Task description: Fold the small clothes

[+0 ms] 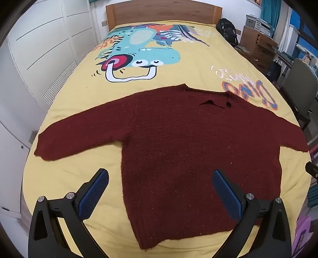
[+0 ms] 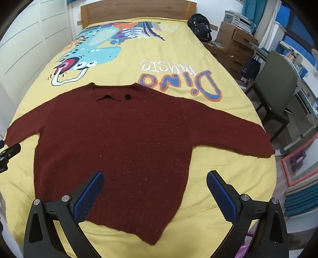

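Note:
A dark red knitted sweater [image 1: 178, 148] lies flat on the yellow bedspread [image 1: 79, 178], sleeves spread out to both sides, neck toward the headboard, hem toward me. It also shows in the right wrist view [image 2: 119, 142]. My left gripper [image 1: 160, 174] is open and empty, held above the sweater's lower left part. My right gripper [image 2: 155, 176] is open and empty, held above the sweater's lower right part. The left gripper's edge shows at the left border of the right wrist view [image 2: 8, 153].
The bedspread [image 2: 228, 168] has a dinosaur print [image 1: 139, 51] and lettering [image 2: 184, 79]. A wooden headboard [image 1: 163, 12] stands at the far end. A white wardrobe [image 1: 39, 49] stands left. A black backpack [image 2: 199, 27], drawers and a grey chair [image 2: 278, 89] stand right.

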The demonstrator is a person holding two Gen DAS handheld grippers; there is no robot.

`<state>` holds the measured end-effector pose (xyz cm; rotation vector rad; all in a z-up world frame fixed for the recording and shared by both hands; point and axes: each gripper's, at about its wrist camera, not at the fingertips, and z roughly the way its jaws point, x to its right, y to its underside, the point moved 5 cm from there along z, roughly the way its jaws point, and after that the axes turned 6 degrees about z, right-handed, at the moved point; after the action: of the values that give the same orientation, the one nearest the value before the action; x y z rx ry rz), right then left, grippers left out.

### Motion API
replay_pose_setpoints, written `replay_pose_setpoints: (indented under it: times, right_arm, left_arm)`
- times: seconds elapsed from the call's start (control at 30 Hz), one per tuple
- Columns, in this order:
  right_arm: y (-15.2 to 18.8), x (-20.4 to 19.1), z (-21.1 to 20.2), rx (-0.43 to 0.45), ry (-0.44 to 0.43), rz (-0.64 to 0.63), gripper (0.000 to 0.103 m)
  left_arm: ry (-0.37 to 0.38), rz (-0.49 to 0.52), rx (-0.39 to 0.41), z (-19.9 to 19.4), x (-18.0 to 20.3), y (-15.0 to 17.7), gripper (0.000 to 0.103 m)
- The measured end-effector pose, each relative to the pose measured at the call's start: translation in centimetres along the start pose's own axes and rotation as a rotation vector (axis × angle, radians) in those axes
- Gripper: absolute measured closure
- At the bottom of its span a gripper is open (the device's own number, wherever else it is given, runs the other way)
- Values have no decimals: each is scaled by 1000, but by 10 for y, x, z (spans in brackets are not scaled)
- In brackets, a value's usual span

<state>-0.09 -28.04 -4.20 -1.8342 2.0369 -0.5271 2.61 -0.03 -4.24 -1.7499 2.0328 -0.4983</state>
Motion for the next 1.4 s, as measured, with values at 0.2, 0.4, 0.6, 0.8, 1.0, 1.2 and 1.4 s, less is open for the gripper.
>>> replay_pose_setpoints:
  times: [0.2,0.4,0.6,0.8,1.0,1.2,1.4]
  right_arm:
    - [2,-1,0,-8,1,-6,1]
    - [3,1,1,-10,9,-16,1]
    - [6,-3,3,-16,16,-33,1]
    - [7,-4,4,-20,18,-36,1]
    - [7,-2,4,-17,22,-25,1]
    - [6,1,5,-18,28,-20,1]
    - [5,5,5,-18,26,-14,1]
  left_arm:
    - [0,-4,1,1,0,1,1]
    - [-28,7,3,-2,-3,6,1]
    - [-26,7,1,-2,-6,5,1]
    - [-25,13,-1,-1,-2,4,1]
    - [-22,15,-7,2,1,7,1]
    - [-19,19,-8,3,3,7,1]
    - [-23,21,-8,5,3,8,1]
